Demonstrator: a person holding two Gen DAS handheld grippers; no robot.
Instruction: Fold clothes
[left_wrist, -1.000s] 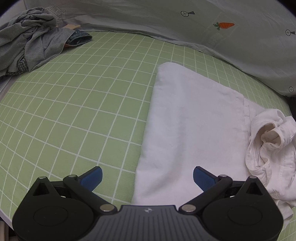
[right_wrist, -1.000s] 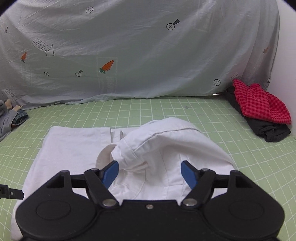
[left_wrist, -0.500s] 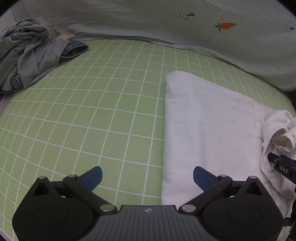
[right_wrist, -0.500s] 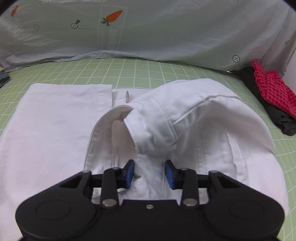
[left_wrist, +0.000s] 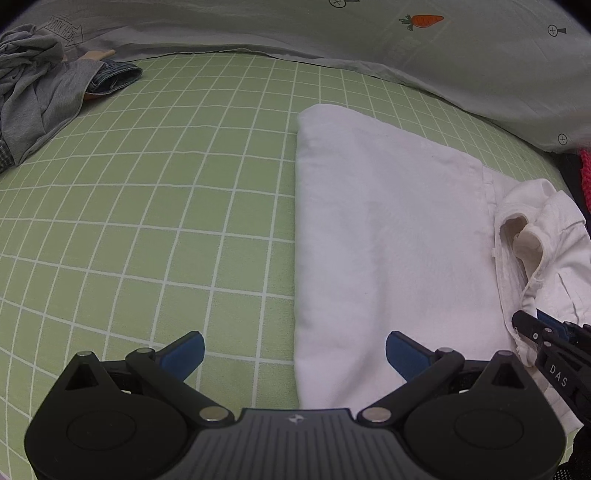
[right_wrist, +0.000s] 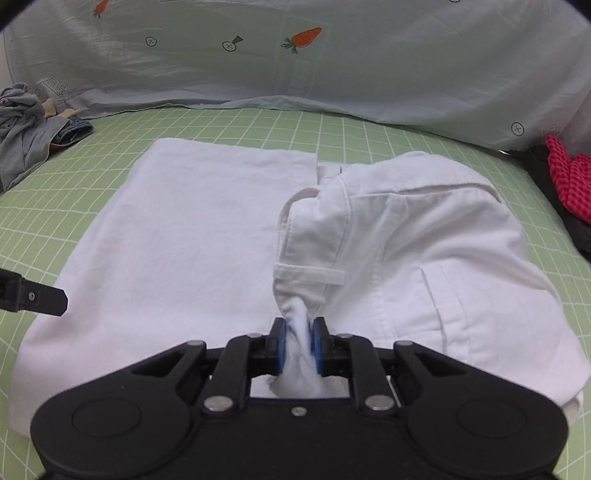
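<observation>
Right gripper (right_wrist: 299, 341) fingers clamp bunched waistband of white trousers (right_wrist: 207, 236) (soft, limp, light). Left gripper (left_wrist: 293, 354) fingers spread, empty, over trousers' near edge.

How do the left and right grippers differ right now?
The left gripper is open, blue pads spread wide and holding nothing; the right gripper is shut on a pinch of the white trousers near the waistband. The left one hovers over the trousers' flat folded edge and the green checked sheet; the right one sits at the bunched end. Both are black with blue pads.
</observation>
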